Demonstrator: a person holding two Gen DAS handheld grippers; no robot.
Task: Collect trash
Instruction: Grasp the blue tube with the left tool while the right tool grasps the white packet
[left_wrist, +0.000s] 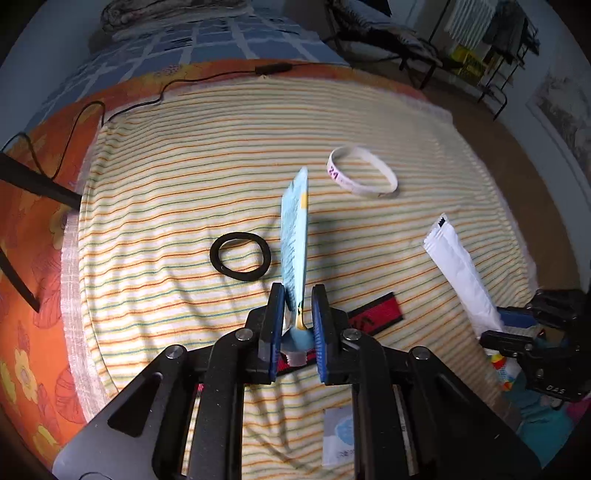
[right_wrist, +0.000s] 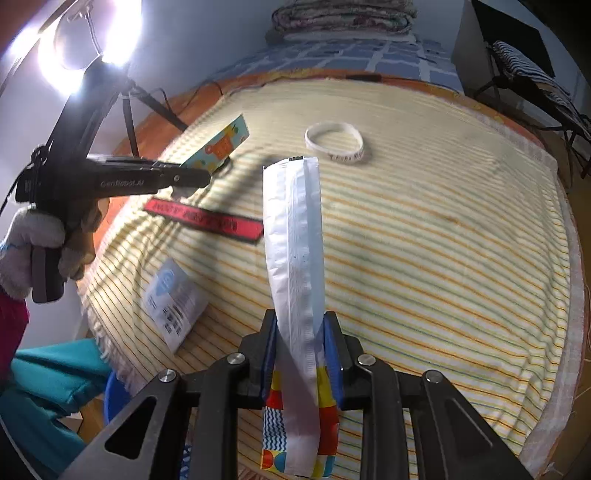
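Note:
My left gripper (left_wrist: 297, 325) is shut on the spout end of a light blue pouch (left_wrist: 295, 229), which stands up edge-on above the striped towel (left_wrist: 184, 177). In the right wrist view the same gripper (right_wrist: 201, 181) holds that pouch (right_wrist: 221, 146) at the left, in a gloved hand. My right gripper (right_wrist: 300, 350) is shut on a long white wrapper (right_wrist: 295, 236) with a colourful printed end, lifted off the towel. From the left wrist view that gripper (left_wrist: 495, 325) and its wrapper (left_wrist: 458, 266) sit at the right edge.
On the towel lie a white wristband (left_wrist: 364, 171), a black hair tie (left_wrist: 240, 256), a red label strip (right_wrist: 205, 219) and a small white sachet (right_wrist: 173, 299). A black cable (left_wrist: 140, 105) runs along the far edge. Tripod legs (right_wrist: 129, 110) stand at the left.

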